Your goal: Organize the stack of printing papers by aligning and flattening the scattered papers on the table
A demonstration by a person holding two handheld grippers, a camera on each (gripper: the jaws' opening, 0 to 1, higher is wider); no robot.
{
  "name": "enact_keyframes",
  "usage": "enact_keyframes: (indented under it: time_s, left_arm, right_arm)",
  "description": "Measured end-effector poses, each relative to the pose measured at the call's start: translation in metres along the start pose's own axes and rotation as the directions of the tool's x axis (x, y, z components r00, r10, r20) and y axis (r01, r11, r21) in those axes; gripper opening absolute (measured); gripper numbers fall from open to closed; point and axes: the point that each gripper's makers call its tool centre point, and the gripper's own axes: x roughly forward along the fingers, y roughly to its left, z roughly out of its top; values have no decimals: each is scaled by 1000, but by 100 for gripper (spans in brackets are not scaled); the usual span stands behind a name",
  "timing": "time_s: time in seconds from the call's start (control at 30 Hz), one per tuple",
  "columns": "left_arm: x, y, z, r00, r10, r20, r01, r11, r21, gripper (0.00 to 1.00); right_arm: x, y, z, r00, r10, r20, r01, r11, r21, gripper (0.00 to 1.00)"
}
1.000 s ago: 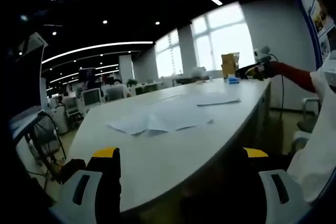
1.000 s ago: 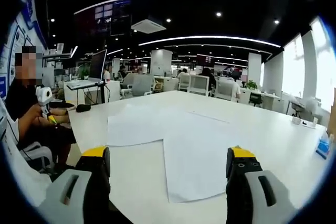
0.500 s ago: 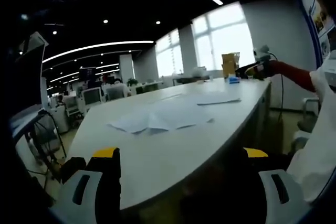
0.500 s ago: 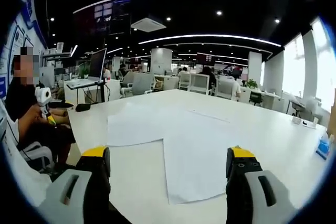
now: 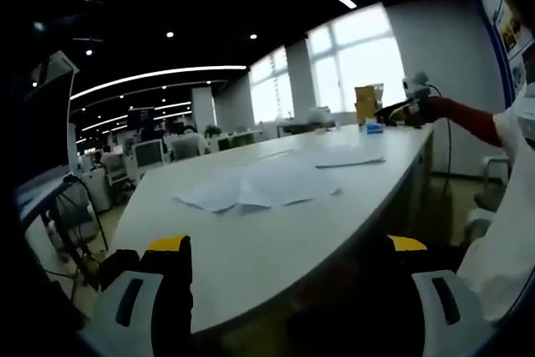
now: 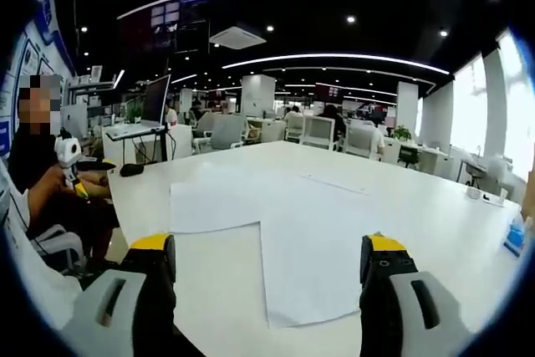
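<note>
Several white printing papers [image 5: 251, 193] lie loosely overlapped on the long white table [image 5: 251, 248], with one more sheet [image 5: 349, 160] farther along it. My left gripper [image 5: 287, 247] hovers open at the table's near edge, short of the papers, with nothing between its yellow-tipped fingers [image 5: 169, 245]. In the right gripper view the papers [image 6: 313, 244] spread straight ahead, one sheet [image 6: 216, 204] offset to the left. My right gripper [image 6: 267, 250] stands open just above the table [image 6: 418, 198], with the nearest sheet's edge between its jaws, untouched.
A yellow box [image 5: 366, 101] and a small blue item [image 5: 372, 128] stand at the table's far end. A red-sleeved arm [image 5: 468, 119] holds another gripper [image 5: 408, 109] there. A seated person [image 6: 46, 181] is at the left, with a dark mouse [image 6: 131, 171] and a monitor [image 6: 155, 103] nearby.
</note>
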Motion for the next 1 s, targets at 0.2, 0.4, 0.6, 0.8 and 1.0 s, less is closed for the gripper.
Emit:
enact_keyframes:
  time_s: [0.2,0.4,0.6,0.8,1.0]
  left_arm:
    - [-1,0,-2,1000,1,0,-1,1000,-2,97]
    - [-3,2,-2,1000,5,1,-5,1000,-6,97]
    - [-3,2,-2,1000,4,0,-4,1000,-6,97]
    - [-3,0,-3,1000,2,-3,-2,1000,-8,97]
    - [-3,0,-3,1000,3,-4,-3,1000,-9,97]
  right_arm:
    - [6,0,2,1000,0,-8,0,1000,-7,86]
    - [8,0,2,1000,-1,-11,0,1000,-9,86]
    - [11,-3,4,1000,-4,-19,4,1000,-12,86]
    - [14,-3,6,1000,-3,-21,2,1000,-16,86]
    - [17,-2,9,1000,2,-25,-3,1000,-21,86]
